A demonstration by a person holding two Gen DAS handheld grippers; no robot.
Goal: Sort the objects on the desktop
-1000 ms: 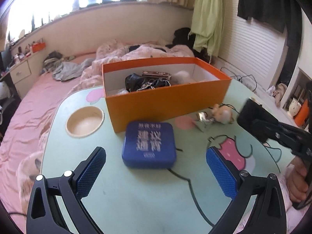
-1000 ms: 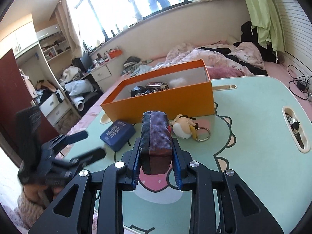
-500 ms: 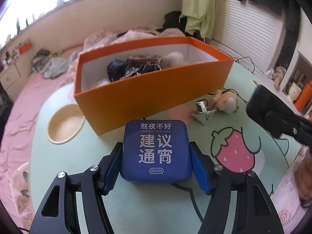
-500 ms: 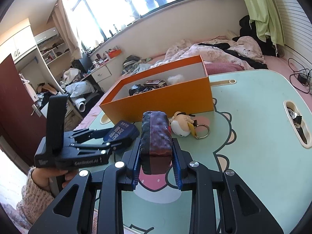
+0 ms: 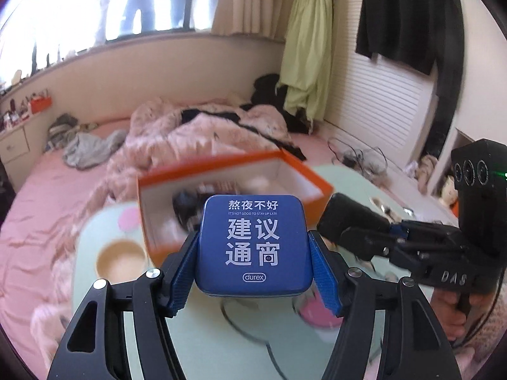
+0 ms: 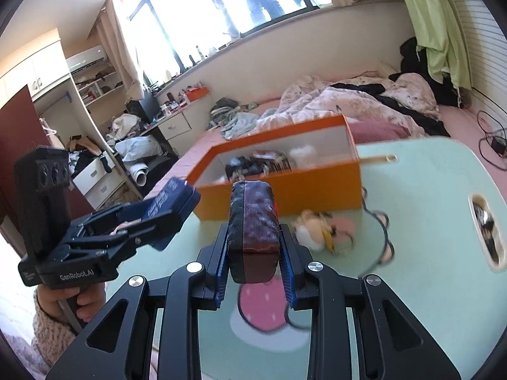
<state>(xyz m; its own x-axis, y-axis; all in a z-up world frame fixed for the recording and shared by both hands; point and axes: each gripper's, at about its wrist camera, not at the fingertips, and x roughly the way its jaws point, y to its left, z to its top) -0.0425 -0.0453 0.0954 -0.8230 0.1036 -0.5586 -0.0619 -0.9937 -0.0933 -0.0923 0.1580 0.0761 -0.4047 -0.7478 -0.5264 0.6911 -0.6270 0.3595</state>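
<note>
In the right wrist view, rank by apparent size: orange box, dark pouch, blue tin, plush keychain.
1. orange box
2. dark pouch, enlarged by nearness to the camera
3. blue tin, seen edge-on and partly hidden, so unsure
4. plush keychain

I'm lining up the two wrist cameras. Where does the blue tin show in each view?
Left wrist: the blue tin fills the centre, lid facing the camera, clamped in the left gripper.
Right wrist: the tin is at left of centre, tilted, seen edge-on.
Shared landmark: the orange box, behind the tin in the left view and to its right in the right view.
</note>
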